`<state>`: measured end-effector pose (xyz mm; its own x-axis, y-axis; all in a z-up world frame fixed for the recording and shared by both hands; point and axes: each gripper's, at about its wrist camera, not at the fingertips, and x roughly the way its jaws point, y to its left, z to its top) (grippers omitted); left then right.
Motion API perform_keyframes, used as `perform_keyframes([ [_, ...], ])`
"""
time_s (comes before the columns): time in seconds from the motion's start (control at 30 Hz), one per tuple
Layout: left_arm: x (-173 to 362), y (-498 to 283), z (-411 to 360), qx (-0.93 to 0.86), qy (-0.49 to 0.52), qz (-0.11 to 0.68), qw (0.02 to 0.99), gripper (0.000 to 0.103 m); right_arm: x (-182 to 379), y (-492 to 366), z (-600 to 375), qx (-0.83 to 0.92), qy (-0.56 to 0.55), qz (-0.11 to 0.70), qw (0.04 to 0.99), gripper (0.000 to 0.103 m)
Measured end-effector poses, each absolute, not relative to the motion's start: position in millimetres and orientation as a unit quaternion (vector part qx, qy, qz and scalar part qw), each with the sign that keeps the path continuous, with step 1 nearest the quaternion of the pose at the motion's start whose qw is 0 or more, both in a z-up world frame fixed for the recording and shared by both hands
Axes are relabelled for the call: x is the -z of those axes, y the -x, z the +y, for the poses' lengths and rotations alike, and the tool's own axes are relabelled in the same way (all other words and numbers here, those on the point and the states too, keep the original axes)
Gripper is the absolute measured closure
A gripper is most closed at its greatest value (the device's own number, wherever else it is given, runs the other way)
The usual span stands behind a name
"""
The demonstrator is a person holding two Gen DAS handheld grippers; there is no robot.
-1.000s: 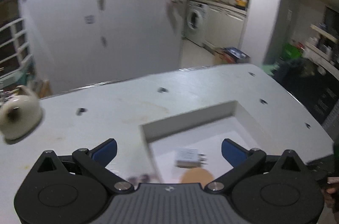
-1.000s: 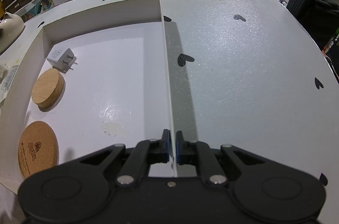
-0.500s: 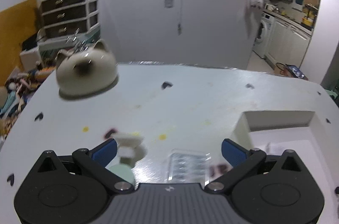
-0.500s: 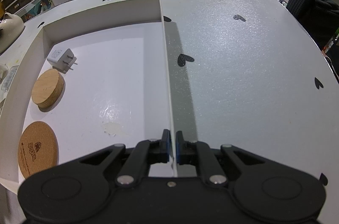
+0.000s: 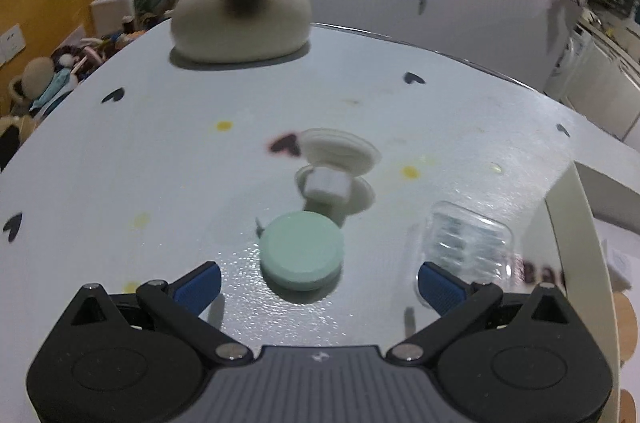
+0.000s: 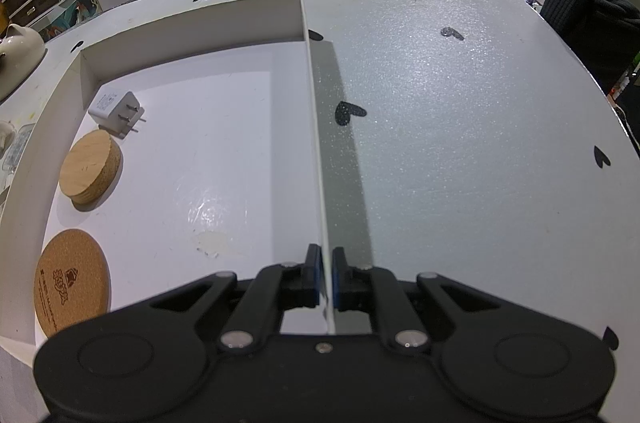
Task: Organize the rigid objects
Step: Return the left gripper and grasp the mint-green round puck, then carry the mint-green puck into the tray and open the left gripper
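In the left wrist view my left gripper (image 5: 318, 283) is open and empty, with a mint-green round disc (image 5: 302, 249) lying on the table just ahead between its fingers. Beyond it lie a small white hex-capped piece (image 5: 328, 183) and a white ribbed cap (image 5: 340, 149). A clear plastic blister pack (image 5: 466, 243) lies by the right finger. In the right wrist view my right gripper (image 6: 326, 275) is shut on the right wall of the white tray (image 6: 318, 143). Inside the tray lie a white plug adapter (image 6: 116, 107), a wooden lid (image 6: 90, 167) and a cork coaster (image 6: 72, 285).
A cream cat-shaped ceramic pot (image 5: 242, 13) stands at the far side of the white table (image 5: 120, 163); it also shows in the right wrist view (image 6: 18, 51). The tray's left wall (image 5: 576, 243) rises to the right of the blister pack. A dark garment (image 6: 584, 19) hangs past the table's right edge.
My left gripper has swung left, away from the tray, and come down toward the green disc and white pieces. The right gripper has stayed shut on the tray wall.
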<state>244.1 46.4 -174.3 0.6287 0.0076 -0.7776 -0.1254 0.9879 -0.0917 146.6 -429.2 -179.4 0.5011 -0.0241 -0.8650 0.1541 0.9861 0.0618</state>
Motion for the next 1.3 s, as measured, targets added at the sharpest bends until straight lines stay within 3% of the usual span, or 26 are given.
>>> perform_keyframes([
  [0.13,174.9,-246.8,50.2,-0.051,0.063,0.426,0.901,0.023,179.7,-146.4,-429.3,0.052,-0.065,0.497,0.864,0.095],
  [0.43,178.2,-255.7,43.6,-0.050,0.029,0.427,0.902,0.053,180.2,-146.0,-429.4,0.053,-0.065,0.497,0.864,0.095],
  [0.9,162.0,-238.0,33.3,-0.019,0.035,0.404,0.914,0.053,180.5,-145.5,-429.8,0.052,-0.065,0.497,0.864,0.095],
  [1.3,113.7,-207.8,-44.0,0.141,0.029,0.364,0.920,0.053,181.3,-144.5,-429.0,0.057,-0.065,0.496,0.864,0.095],
])
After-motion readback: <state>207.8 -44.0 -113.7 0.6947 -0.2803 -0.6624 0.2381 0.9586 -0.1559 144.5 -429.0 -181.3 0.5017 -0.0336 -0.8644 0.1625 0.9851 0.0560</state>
